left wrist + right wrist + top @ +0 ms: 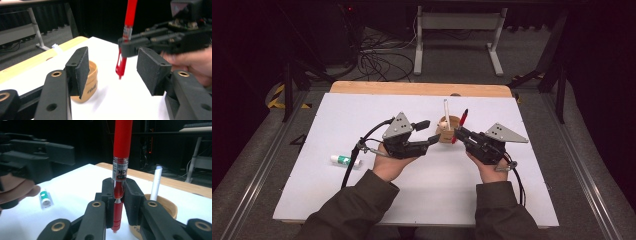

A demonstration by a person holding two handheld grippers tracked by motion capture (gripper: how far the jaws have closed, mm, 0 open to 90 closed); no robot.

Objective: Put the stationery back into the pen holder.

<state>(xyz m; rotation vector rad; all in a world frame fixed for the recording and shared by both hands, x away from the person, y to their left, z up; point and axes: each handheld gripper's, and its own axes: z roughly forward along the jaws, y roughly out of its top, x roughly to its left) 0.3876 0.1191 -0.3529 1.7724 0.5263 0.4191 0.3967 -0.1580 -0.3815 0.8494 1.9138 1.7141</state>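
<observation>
red pen (122,152) stands nearly upright in the right gripper (460,133), whose black jaws are clamped tight on its lower barrel, tip down above the white table top (362,110). it sits just right of the wooden cup (447,131), at mid-table toward the far side. the pen has a glossy plastic body with a clear labelled band in the middle. the right hand (488,167) cups its gripper from beneath, forearm in a dark sleeve coming from the near edge, jaws aimed toward the far left.

the left gripper (428,132) stands about half open, nothing between its rough, flat black pads (152,70), and lies just left of the cup, pointing right. the left hand (388,165) holds it from below.

the cup is round, low and tan, and a white stick (446,115) leans up out of it. a small white tube with a green band (343,160) lies flat at the near left, well apart from both grippers.
</observation>
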